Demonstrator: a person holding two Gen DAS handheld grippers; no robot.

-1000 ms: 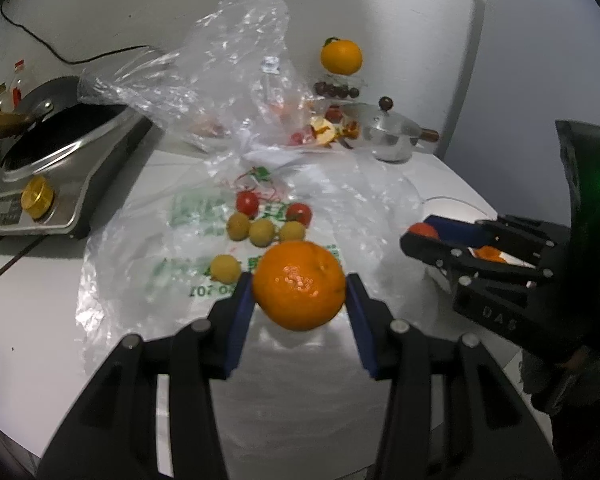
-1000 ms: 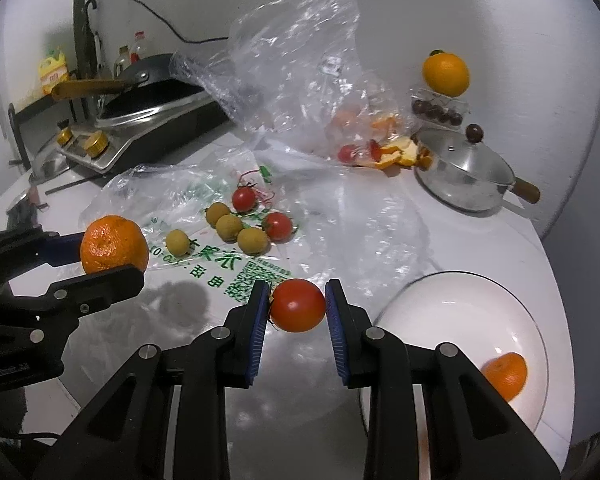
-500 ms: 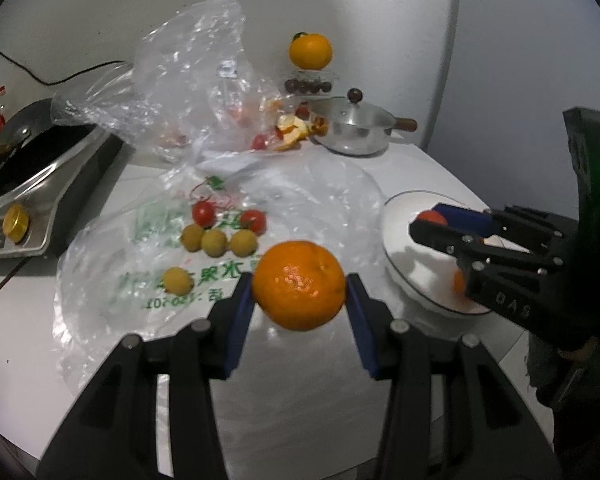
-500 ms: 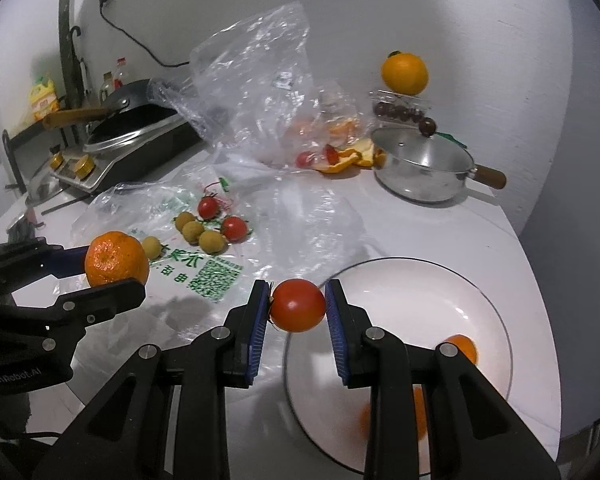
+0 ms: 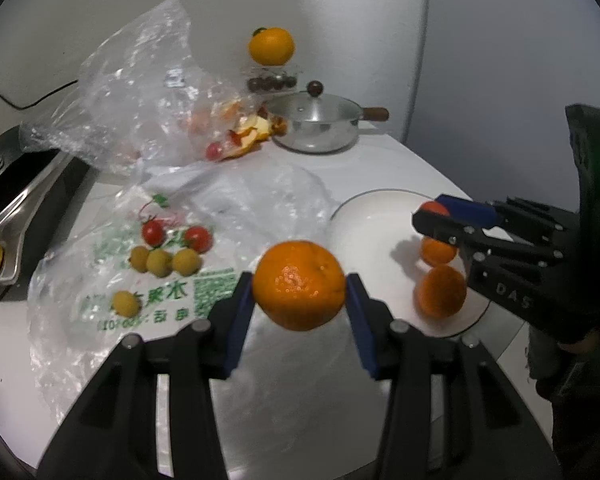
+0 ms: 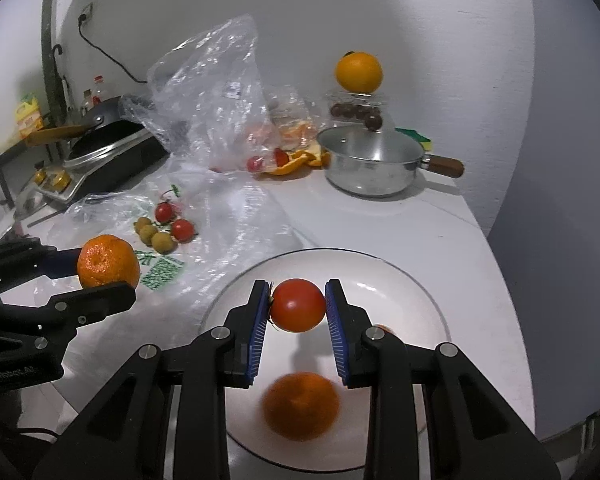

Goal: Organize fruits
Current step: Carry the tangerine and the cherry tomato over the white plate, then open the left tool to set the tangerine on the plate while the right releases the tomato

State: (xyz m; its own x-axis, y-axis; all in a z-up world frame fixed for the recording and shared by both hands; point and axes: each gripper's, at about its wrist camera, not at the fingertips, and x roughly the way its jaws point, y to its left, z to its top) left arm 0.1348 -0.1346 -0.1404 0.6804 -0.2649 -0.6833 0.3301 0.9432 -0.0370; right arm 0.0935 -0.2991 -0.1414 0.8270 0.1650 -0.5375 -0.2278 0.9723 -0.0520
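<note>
Both fruits shifted plate-ward: our right hand-held gripper (image 6: 298,307) clamps the tomato (image 6: 297,305) over the white plate (image 6: 416,280); left hand-held gripper (image 5: 300,291) grips the mandarin (image 5: 299,290), probably just short of the rim.

The right gripper (image 5: 440,216) body reads "DAS".
</note>
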